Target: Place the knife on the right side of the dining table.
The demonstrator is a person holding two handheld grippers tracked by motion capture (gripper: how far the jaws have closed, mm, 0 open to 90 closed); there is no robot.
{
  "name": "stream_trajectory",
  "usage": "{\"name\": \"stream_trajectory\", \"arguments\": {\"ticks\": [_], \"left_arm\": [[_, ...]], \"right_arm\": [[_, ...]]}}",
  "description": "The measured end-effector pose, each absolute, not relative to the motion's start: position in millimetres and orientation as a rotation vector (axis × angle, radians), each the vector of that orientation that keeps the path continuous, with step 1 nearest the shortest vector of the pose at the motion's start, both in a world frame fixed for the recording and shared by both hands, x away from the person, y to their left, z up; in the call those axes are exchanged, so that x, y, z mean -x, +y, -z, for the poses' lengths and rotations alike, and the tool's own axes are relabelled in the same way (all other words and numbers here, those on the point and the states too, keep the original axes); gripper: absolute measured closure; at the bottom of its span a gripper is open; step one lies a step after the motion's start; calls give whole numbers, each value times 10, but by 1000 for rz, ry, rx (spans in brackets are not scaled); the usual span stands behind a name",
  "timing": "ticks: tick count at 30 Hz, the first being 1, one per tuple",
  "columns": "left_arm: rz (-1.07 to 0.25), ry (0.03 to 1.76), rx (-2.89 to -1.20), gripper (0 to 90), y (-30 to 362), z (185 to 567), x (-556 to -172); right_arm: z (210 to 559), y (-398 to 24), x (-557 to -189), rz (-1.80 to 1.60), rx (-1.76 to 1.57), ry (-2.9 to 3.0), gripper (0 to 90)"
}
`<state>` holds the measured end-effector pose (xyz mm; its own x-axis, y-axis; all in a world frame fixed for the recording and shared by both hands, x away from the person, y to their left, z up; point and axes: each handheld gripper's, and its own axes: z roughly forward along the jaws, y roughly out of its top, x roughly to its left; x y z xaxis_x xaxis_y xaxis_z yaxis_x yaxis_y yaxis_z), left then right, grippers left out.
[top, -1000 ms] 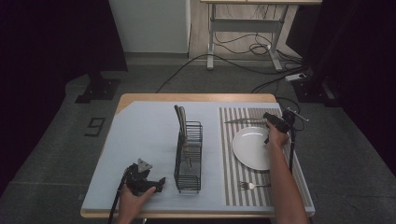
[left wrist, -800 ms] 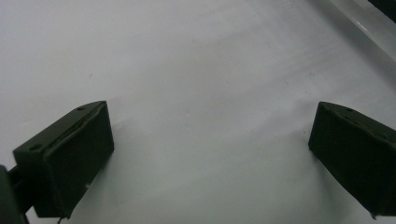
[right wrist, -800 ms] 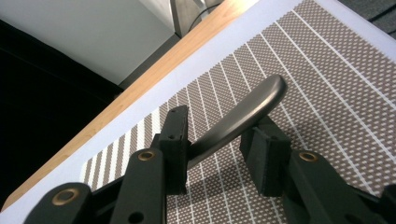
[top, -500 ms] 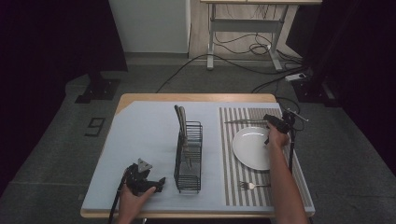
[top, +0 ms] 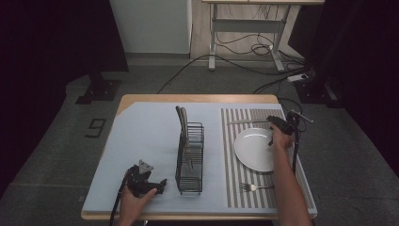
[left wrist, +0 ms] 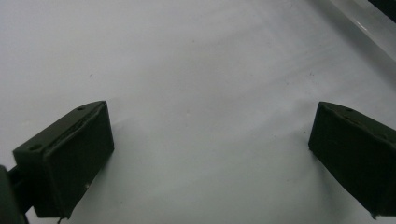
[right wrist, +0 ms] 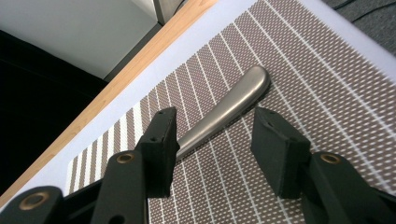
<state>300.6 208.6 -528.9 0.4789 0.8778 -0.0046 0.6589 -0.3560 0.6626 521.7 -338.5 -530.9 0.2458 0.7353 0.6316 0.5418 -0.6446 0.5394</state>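
A silver knife (top: 244, 122) lies on the striped placemat (top: 235, 174), beyond the white plate (top: 254, 149). My right gripper (top: 272, 120) sits low at the knife's handle end. In the right gripper view the handle (right wrist: 229, 107) lies flat on the mat between the jaws of the right gripper (right wrist: 212, 123), which have just been opening. The pads stand apart and do not press on it. My left gripper (top: 157, 184) rests near the table's front edge, left of the wire rack (top: 190, 160). The left gripper (left wrist: 210, 130) is open over bare pale mat.
The black wire rack stands mid-table with tall utensils (top: 181, 120) upright in its far end. A fork (top: 256, 187) lies on the placemat in front of the plate. The person's right forearm (top: 287, 188) runs along the plate's right side.
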Motion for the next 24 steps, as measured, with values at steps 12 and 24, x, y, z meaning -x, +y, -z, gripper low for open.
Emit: {"name": "stream_trajectory", "arguments": {"ticks": [12, 24], "left_arm": [[-474, 1265, -2128, 0, 2086, 5288, -3007], [-474, 1265, -2128, 0, 2086, 5289, -3007]], "right_arm": [[5127, -3314, -5179, -1269, -2082, 1393, 485], [5052, -3133, -5247, -1225, -1911, 1591, 470]]}}
